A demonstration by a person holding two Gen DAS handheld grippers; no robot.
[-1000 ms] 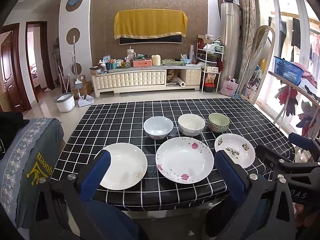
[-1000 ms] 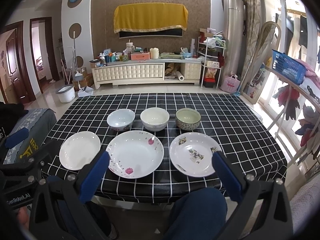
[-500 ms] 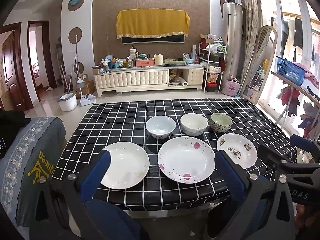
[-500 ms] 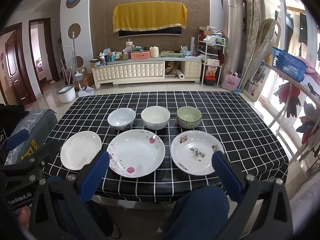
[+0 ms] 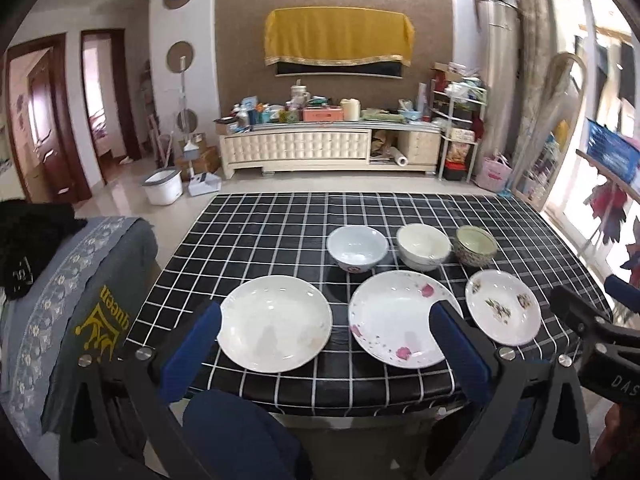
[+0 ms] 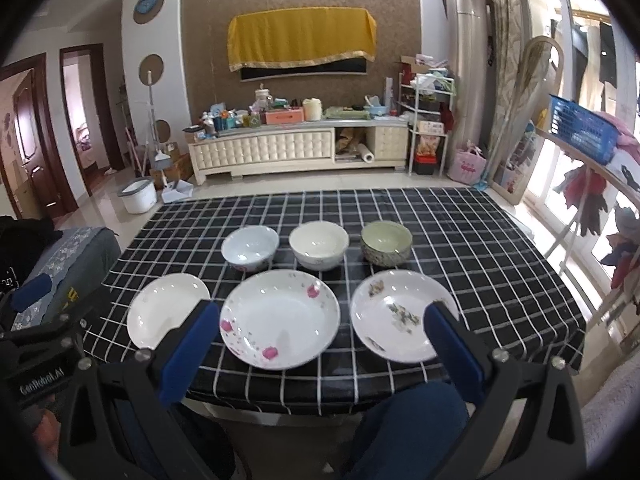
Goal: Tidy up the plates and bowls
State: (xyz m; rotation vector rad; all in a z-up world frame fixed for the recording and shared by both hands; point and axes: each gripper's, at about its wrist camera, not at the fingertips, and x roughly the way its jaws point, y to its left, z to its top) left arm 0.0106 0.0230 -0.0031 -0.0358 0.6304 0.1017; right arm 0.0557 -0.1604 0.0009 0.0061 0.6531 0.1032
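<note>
Behind the table stands a cluttered living room, with a long cream cabinet [image 5: 296, 146] under a yellow cloth on the wall. On the black checked tablecloth [image 5: 264, 232] three plates sit in a row along the near edge: a plain white plate [image 5: 275, 322] towards the left corner, a pink-flowered plate [image 5: 402, 316] in the middle, and a green-sprigged plate [image 5: 502, 306] towards the right. Just behind them stand a pale blue bowl [image 5: 357, 247], a cream bowl [image 5: 423, 246] and a green bowl [image 5: 476, 245], close together. The left gripper [image 5: 326, 344] hangs before the near edge, spread wide and empty; the right gripper [image 6: 320, 342] likewise, wide and holding nothing. Nothing looks stacked yet. To start well, I would bring one claw low to a plate's near rim, pinch the lip firmly, and lift it level before setting it on the biggest plate, since glazed rims probably slip.
</note>
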